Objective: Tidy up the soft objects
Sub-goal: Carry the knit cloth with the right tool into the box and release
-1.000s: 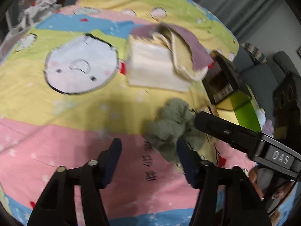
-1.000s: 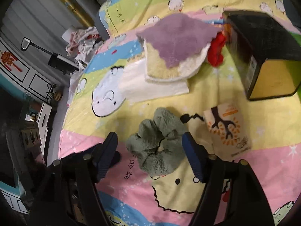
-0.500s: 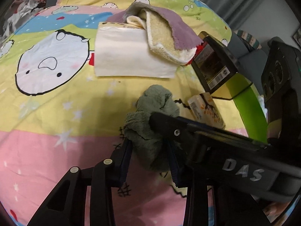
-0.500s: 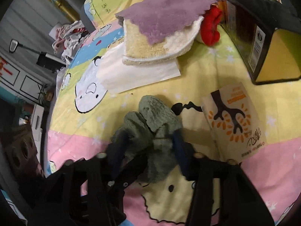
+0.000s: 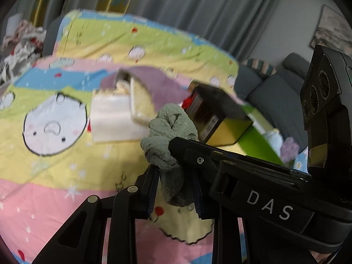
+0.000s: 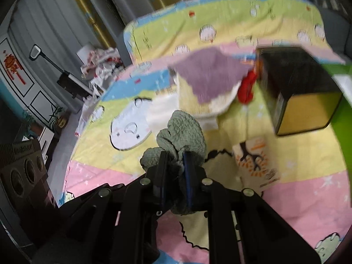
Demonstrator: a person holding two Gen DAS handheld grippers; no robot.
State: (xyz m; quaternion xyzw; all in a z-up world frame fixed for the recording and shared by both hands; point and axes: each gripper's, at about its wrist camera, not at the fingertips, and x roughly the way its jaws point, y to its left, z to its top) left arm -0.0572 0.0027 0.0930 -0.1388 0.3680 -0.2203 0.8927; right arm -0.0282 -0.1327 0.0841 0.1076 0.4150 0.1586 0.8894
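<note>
A crumpled grey-green fuzzy cloth point(image 5: 173, 132) hangs above the cartoon bedspread point(image 5: 55, 171), gripped from two sides. In the left wrist view my left gripper point(image 5: 173, 171) pinches its lower part, jaws closing tight with the fabric squeezed between the pads. My right gripper point(image 6: 175, 156) clamps the same cloth point(image 6: 182, 129) in the right wrist view, jaws still closing on it. Its black arm point(image 5: 220, 165) crosses in from the right and touches the bundle. Behind lies a stack of folded towels: purple point(image 5: 158, 85) over cream, on a white folded cloth point(image 5: 110, 118).
A black-and-gold box point(image 6: 303, 92) stands right of the towels, with a red item point(image 6: 247, 85) between them. An orange-printed packet point(image 6: 255, 160) lies flat near the cloth. A heap of clothes point(image 5: 19, 39) sits at the far left, a grey sofa point(image 5: 275, 92) beyond the bed.
Both grippers went from wide open around the green cloth to clamped on it. The cloth has come up off the bedspread with them.
</note>
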